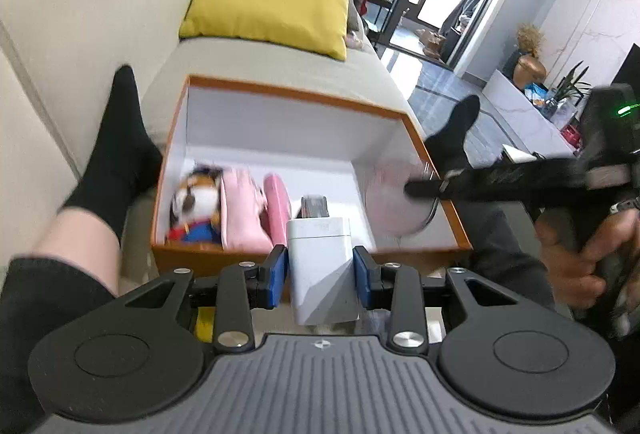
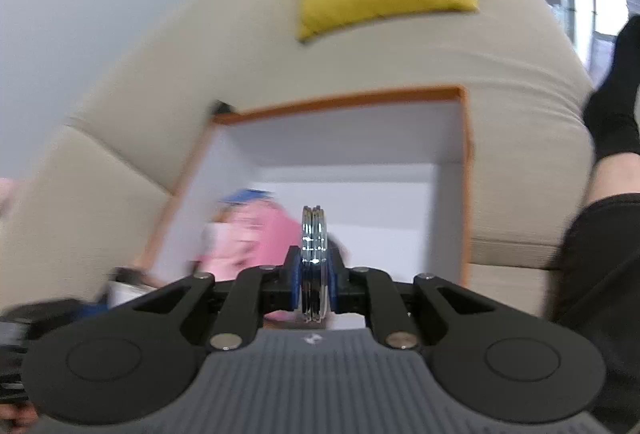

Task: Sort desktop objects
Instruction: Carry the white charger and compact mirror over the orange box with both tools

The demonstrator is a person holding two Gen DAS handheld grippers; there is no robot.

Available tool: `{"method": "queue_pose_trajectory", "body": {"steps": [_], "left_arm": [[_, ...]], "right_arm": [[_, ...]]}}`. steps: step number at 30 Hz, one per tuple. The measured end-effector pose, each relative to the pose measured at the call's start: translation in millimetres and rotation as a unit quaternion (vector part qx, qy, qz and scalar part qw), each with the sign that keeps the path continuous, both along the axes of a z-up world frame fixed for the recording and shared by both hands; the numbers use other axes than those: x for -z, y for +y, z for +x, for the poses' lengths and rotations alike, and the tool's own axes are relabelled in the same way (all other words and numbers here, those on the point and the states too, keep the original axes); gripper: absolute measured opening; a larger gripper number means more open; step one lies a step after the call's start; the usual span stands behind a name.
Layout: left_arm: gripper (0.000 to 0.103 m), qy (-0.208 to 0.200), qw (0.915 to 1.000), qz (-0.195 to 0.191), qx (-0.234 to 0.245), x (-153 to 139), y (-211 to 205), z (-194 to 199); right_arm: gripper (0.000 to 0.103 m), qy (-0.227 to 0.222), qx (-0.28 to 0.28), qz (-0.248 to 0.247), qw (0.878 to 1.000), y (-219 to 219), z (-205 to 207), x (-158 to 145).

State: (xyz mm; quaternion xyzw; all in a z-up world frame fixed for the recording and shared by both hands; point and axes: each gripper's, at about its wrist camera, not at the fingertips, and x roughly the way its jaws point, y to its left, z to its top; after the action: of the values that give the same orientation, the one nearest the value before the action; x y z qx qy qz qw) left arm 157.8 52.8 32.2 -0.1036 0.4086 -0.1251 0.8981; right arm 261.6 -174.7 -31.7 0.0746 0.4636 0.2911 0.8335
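1. Two grips on: my left gripper (image 1: 321,276) has its jaws closed on the white rectangular plastic charger block (image 1: 322,266), held above the near edge of the orange-rimmed white cardboard box (image 1: 296,94) on the beige sofa; my right gripper (image 2: 315,280) pinches a round chrome-rimmed pink compact mirror (image 2: 314,234) edge-on, over the box's right side.
2. Judgement: lower each into bare white floor w/o knocking the pink pouch (image 1: 242,210) or plush toy (image 1: 196,202); release only when low.
3. Blur smears the plush and the mirror's face; box floor under the charger is hidden.

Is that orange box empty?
No. The orange box already holds a plush toy and pink items at its left end.
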Motion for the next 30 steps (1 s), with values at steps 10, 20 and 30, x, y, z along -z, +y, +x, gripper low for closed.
{"method": "queue_pose_trajectory", "body": {"steps": [10,20,30], "left_arm": [[0.040,0.013,0.9999,0.002,0.004,13,-2,38],[0.040,0.022,0.9997,-0.001,0.004,20,0,47],[0.040,0.026,0.9996,-0.003,0.006,22,1,49]], "right_arm": [[0.014,0.084,-0.012,-0.019,0.996,22,43,61],[0.014,0.121,-0.029,-0.038,0.991,37,50,73],[0.020,0.136,-0.108,-0.145,0.974,60,58,71]]}}
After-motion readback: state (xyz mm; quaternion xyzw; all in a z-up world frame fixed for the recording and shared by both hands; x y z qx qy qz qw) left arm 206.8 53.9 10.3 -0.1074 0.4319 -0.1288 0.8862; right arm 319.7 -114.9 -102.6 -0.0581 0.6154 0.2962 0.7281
